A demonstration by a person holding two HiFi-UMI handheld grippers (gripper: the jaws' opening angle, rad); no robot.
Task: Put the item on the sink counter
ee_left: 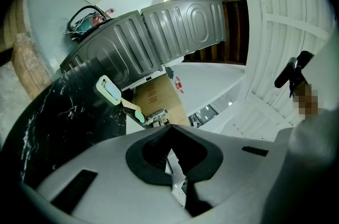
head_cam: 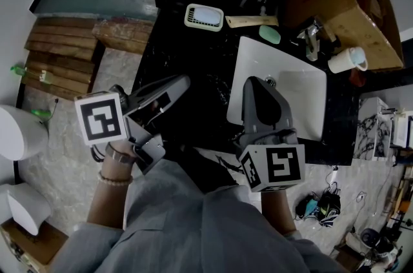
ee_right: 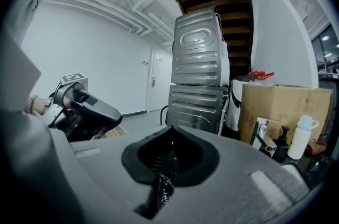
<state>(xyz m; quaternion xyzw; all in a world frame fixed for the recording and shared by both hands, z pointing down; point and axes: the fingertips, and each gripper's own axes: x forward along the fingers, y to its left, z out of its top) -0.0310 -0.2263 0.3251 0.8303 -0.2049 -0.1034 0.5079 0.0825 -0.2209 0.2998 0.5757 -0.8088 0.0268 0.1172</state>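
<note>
My left gripper [head_cam: 184,81] [ee_left: 169,127] hangs level over the left part of the black marble counter [head_cam: 187,59], jaws shut with nothing between them. The right gripper [head_cam: 257,80] [ee_right: 170,128] sits over the left rim of the white sink basin [head_cam: 303,88], tilted slightly down, jaws also shut and empty. On the counter behind the basin lie a cream soap dish [head_cam: 204,16] [ee_left: 108,89], a wooden brush [head_cam: 251,21] and a green soap [head_cam: 270,34]. The right gripper view shows the left gripper [ee_right: 85,109] off to its left.
A faucet [head_cam: 311,39] [ee_right: 262,138] and a white cup [head_cam: 348,60] stand at the basin's far right, beside a cardboard box [head_cam: 342,0] [ee_right: 286,106]. Stacked grey machines [ee_right: 198,80] stand behind the counter. A toilet [head_cam: 16,133] and wooden pallet [head_cam: 58,52] lie left.
</note>
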